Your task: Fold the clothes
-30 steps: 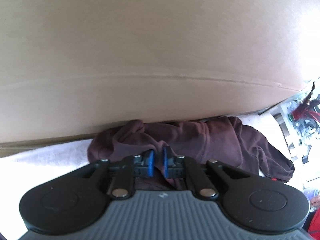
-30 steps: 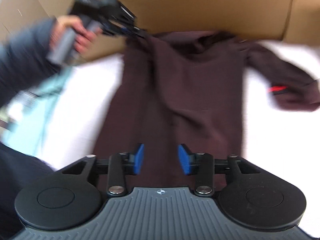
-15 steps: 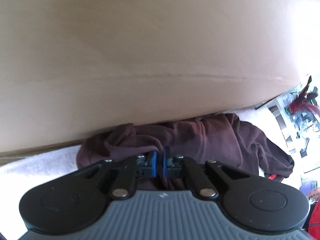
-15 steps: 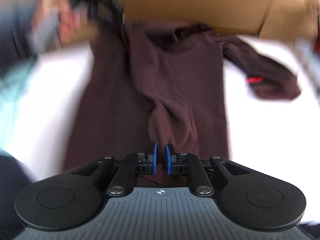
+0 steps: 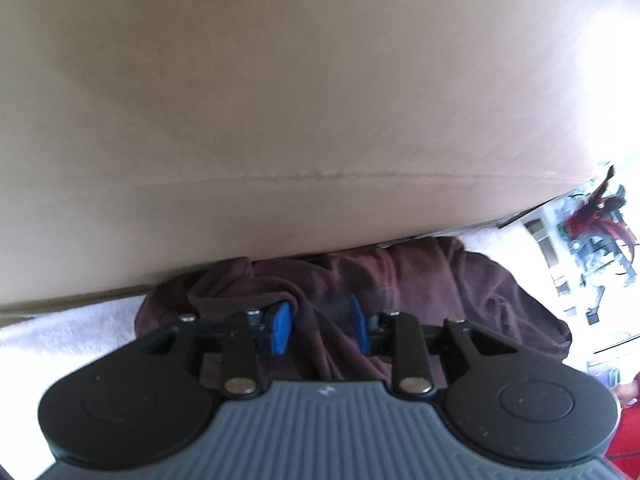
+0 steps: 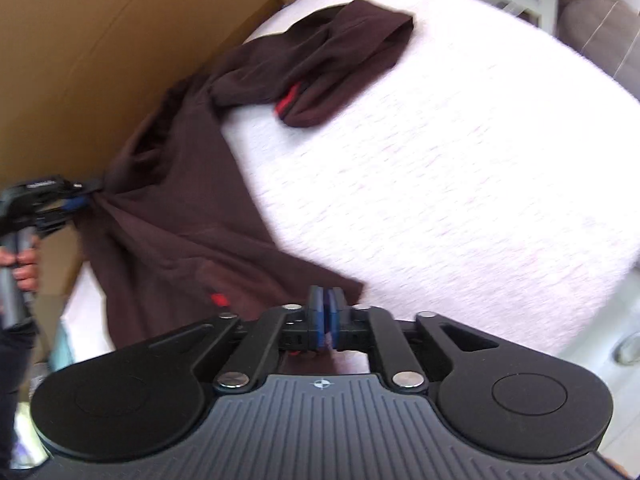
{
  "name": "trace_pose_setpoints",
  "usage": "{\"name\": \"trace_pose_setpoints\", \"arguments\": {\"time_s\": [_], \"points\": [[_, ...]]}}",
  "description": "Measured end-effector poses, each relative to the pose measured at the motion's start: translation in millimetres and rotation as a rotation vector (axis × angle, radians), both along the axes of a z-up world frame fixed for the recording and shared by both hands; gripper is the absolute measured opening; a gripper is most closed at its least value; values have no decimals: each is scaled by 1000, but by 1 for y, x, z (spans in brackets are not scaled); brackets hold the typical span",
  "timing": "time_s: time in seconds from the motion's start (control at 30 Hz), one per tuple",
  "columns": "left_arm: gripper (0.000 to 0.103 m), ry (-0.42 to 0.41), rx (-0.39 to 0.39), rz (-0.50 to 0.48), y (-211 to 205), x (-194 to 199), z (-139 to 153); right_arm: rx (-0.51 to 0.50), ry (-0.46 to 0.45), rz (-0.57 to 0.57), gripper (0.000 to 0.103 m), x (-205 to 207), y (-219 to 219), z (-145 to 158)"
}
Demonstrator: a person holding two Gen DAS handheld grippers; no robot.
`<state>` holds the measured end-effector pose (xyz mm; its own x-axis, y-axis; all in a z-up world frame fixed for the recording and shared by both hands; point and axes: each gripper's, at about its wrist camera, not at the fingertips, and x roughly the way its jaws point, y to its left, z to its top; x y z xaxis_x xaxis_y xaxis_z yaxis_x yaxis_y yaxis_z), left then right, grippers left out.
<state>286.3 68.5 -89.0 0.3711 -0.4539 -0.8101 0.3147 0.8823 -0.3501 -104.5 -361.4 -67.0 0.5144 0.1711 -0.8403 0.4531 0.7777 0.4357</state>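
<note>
left gripper has its jaws spread apart, blue pads well separated. right gripper is clamped tight, pads pressed together. a hand grips the left one's handle.

Big cardboard box at back, white fuzzy bed cover, bright daylight

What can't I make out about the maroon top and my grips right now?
- Left wrist view: the lower part of the maroon top, hidden behind the housing of the open left claw.
- Right wrist view: how much hem the shut right claw pinches, covered by its pads.
- Right wrist view: what the red mark is, lost to motion blur.
</note>
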Motion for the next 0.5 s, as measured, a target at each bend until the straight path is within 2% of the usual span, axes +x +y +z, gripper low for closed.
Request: {"name": "trace_pose_setpoints", "arguments": {"time_s": [0.07,0.1,0.13,0.23,0.37,0.4,0.43,0.47,0.5], "points": [[33,-9,-4,-8,2,-4,5,-96,-61,101,27,-6,11,19],[35,-13,-5,-12,4,-6,8,-158,-91,157,38,-9,23,29],[35,-23,4,-12,5,-8,10,-221,-111,224,42,-8,33,34],[35,-26,9,16,12,-10,12,-397,-149,428,43,1,65,41],[35,-29,1,64,25,-10,16,-543,-124,652,43,15,92,20],[35,-30,-4,76,29,-10,18,-570,-103,699,38,20,94,13],[35,-30,-8,86,33,-9,19,-596,-81,747,26,25,96,6],[38,-36,-8,95,36,-9,21,-546,-70,747,6,29,92,9],[43,-43,-7,104,40,-8,23,-487,-61,742,6,34,87,13]]}}
